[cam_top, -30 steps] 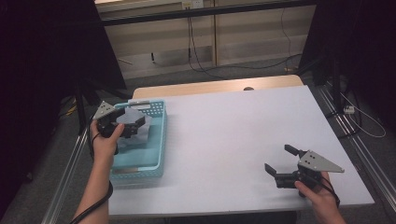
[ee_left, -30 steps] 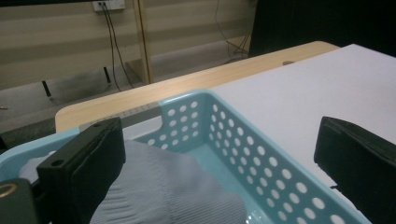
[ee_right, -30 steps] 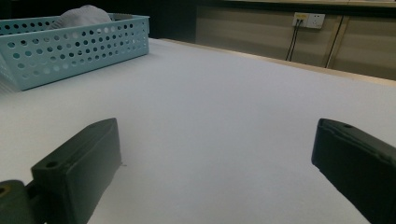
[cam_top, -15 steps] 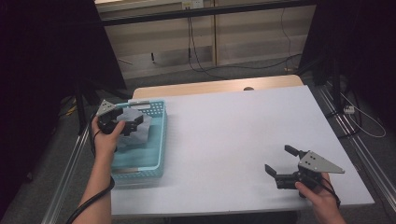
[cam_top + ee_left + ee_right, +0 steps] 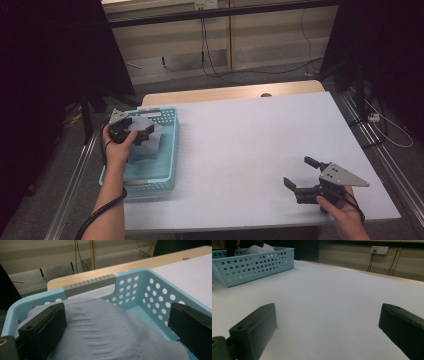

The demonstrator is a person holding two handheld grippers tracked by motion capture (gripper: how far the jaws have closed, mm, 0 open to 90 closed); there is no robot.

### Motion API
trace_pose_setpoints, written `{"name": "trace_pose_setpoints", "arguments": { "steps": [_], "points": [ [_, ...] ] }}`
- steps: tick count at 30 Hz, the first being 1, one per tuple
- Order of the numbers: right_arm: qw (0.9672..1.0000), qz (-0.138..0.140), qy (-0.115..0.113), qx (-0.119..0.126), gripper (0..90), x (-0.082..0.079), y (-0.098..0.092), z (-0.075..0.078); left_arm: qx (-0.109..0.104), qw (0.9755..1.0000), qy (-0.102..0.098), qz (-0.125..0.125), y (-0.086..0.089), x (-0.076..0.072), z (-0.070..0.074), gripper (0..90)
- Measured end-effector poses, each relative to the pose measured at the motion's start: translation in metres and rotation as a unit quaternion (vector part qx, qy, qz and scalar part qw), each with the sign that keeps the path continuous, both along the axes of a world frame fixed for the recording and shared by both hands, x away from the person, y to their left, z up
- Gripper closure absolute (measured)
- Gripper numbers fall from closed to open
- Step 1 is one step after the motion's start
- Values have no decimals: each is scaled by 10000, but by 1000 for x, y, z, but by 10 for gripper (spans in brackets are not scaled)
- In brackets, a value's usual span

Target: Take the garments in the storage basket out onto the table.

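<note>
So our left gripper (image 5: 142, 134) is down in the light blue basket (image 5: 171, 150) at the left edge of the table, and its jaws are spread wide, one on each side of the grey knit cloth (image 5: 105, 332). In the left gripper view the left jaw is right up against the fabric, maybe pressing into it a bit, while the right jaw sits clear of it near the perforated side wall. So it's straddling the cloth, not pinching it yet. The cloth itself is a ribbed, pale grey bundle heaped inside the basket (image 5: 150, 290), and it fills most of the end nearest the grey handle strip (image 5: 90, 283) on the far rim. From the high view we can see the cloth (image 5: 156, 141) poking out just under the gripper.

Our right gripper (image 5: 302, 177) is well apart from all that, over near the front right corner of the white table (image 5: 250, 145). Its jaws are wide apart too, with nothing between them but bare tabletop (image 5: 329, 305). We can't tell if it's resting on the surface or hovering just above it. In the right gripper view the basket (image 5: 252, 265) sits far off at the upper left, with a bit of cloth (image 5: 259, 249) showing over its rim.
</note>
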State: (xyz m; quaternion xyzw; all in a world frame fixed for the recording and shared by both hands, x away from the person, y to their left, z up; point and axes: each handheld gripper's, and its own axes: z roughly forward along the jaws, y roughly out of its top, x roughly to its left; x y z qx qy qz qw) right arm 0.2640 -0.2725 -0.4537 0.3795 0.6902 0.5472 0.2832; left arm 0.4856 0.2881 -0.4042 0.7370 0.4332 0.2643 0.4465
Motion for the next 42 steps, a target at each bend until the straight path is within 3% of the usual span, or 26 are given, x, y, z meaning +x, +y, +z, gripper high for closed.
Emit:
{"name": "trace_pose_setpoints", "arguments": {
  "steps": [8, 15, 18, 26, 29, 31, 34, 41, 42],
  "points": [
    [10000, 16, -16, -3, 11, -1, -1, 0, 138, 9999, -15, 19, 0, 5, -8, 26],
    [10000, 14, -18, 27, 10, -2, -1, 1, 163, 9998, -17, 85, 0, 5, -4, 29],
    [10000, 14, -23, 27, 10, -2, -1, 1, 271, 9996, -10, 90, 3, 5, -1, 30],
    [10000, 42, -11, -26, 10, -2, -1, 0, 286, 9995, -23, 109, 7, 4, -6, 28],
    [10000, 51, -9, -6, 10, -2, 0, 0, 237, 9997, -6, 115, 6, 5, -8, 22],
    [10000, 57, -13, -16, 10, -2, 0, 0, 64, 9999, 76, 82, 7, 5, -13, 27],
    [10000, 62, -9, -25, 10, -2, 0, 0, 132, 9997, 183, -29, 7, 4, -18, 55],
    [9999, 89, -10, -54, 10, -3, 1, 0, -3, 9994, 315, -106, 1, 4, -20, 54],
    [9999, 101, -12, -55, 10, -3, 1, 0, -15, 9992, 346, -221, -2, 4, -20, 53]
  ]
}}
